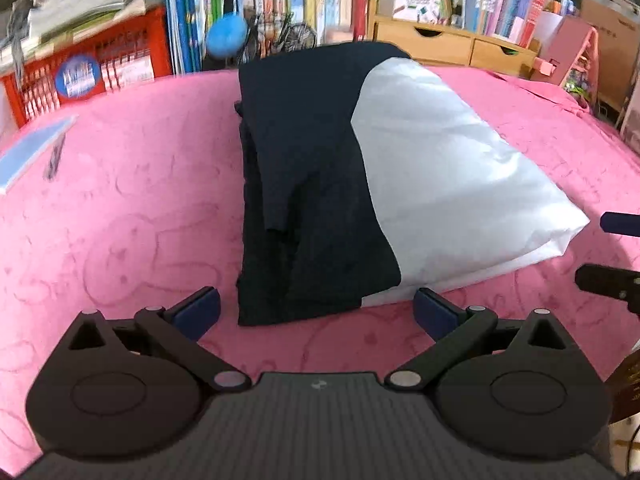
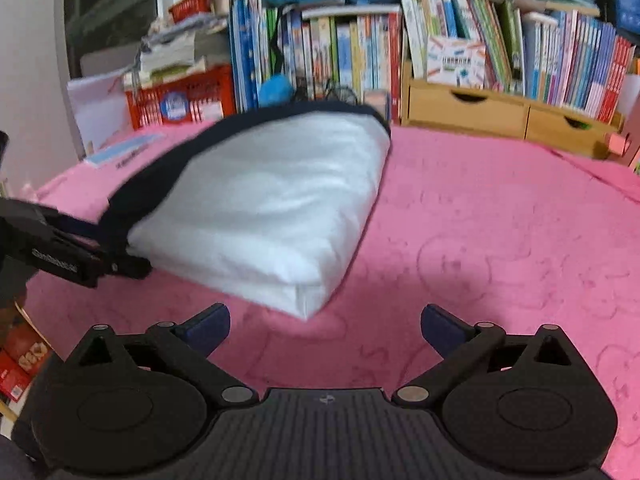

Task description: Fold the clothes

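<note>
On the pink cover [image 1: 120, 200], going from left to right, we first meet a pale blue booklet [image 1: 36, 152] near the edge, then the folded garment [image 1: 320, 184] — a navy-and-white piece lying as a compact, thick rectangle in the middle of the surface, its dark half to the left and its white half to the right. Our left gripper [image 1: 316, 310] hangs just short of the bundle's near edge, jaws spread wide with nothing between them. Further right, our right gripper [image 2: 326, 324] sits off the white corner of the bundle, its jaws as wide as they go and likewise empty. Behind, the bookshelf [image 2: 360, 48] and wooden drawers [image 2: 500, 110] line the back. We judge the folding of this piece essentially done — layers stacked, edges fairly squared. What may be left is a light tidy of the loose dark flap on top, or moving on to another garment, though we see none here.
</note>
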The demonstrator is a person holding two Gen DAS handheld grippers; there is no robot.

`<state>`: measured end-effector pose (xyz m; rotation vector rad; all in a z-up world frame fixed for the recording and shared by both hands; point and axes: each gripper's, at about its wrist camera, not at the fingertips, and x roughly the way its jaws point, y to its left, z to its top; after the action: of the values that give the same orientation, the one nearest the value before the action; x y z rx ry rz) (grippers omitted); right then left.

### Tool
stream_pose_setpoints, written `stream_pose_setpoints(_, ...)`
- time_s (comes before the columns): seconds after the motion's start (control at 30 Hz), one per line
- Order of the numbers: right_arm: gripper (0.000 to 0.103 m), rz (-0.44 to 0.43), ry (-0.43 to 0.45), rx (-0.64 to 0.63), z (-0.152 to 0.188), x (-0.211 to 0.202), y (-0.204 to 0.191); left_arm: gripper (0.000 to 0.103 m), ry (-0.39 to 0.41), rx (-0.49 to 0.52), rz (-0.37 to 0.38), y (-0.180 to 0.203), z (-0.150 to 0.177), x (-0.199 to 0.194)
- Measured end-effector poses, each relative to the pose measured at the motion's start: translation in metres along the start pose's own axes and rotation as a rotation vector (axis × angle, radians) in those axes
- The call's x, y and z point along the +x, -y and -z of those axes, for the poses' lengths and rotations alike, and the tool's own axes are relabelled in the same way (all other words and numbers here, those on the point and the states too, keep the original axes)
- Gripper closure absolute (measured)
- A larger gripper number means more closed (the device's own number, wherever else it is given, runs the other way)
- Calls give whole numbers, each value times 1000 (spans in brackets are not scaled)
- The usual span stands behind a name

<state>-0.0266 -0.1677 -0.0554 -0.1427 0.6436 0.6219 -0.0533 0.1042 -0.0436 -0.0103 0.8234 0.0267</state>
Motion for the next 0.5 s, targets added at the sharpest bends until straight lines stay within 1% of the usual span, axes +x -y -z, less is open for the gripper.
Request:
stream_pose_setpoints(0.13,0,13,-14,-28,6,9,-6,0,16,6,6,-1,0,-1)
stream_pose_setpoints(0.33,0,-7,66,-51,15,11,-7,0,59,17,16,0,7,-3)
stream_pose_setpoints(0.43,0,-14,112,-55,21,10,-6,0,65,16,16,0,7,-2)
stream_pose_setpoints(0.5,0,-13,114,-54,21,9,-6,0,66,14,15,0,6,-2)
